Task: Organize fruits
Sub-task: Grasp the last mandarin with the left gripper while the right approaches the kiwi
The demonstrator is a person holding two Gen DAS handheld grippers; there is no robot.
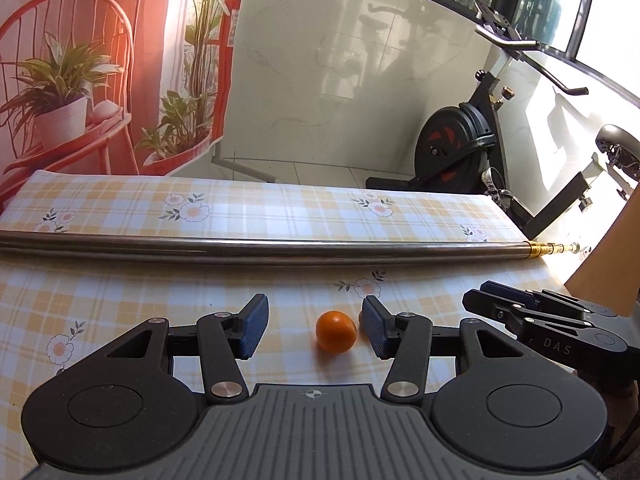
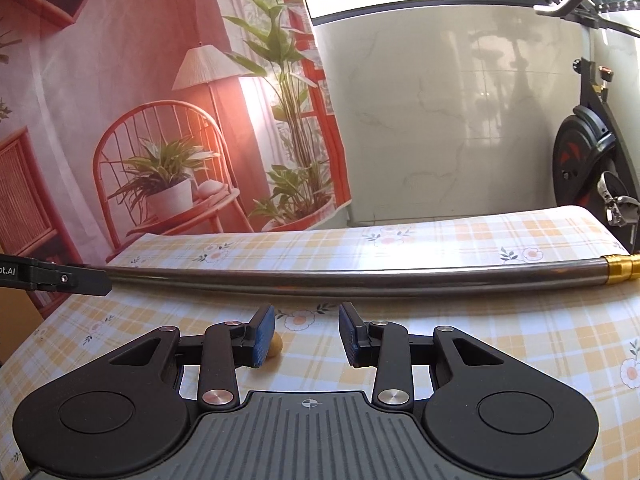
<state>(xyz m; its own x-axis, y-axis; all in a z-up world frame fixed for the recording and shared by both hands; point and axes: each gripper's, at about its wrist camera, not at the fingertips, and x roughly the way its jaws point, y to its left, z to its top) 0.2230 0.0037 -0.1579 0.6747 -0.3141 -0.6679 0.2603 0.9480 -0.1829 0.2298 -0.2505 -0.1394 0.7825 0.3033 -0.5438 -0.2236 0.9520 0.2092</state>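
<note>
A small orange (image 1: 336,331) lies on the checked floral tablecloth (image 1: 160,288). In the left wrist view it shows in the gap of my left gripper (image 1: 314,330), close to the right-hand blue pad (image 1: 374,330) but not pressed by it. That gripper is open. A small tan fruit (image 2: 275,346) peeks out from behind the left-hand pad (image 2: 264,336) of my right gripper (image 2: 307,336), which is open with nothing between its pads. The same tan fruit (image 1: 361,316) is mostly hidden in the left wrist view. Each gripper appears at the edge of the other's view, the right gripper (image 1: 480,296) and the left gripper (image 2: 100,280).
A long steel pole (image 1: 280,250) with a brass end (image 2: 620,266) lies across the table beyond both grippers. An exercise bike (image 1: 460,148) stands past the table's far right corner. A printed backdrop (image 2: 160,140) hangs behind the far left edge. A tan board (image 1: 608,264) leans at the right.
</note>
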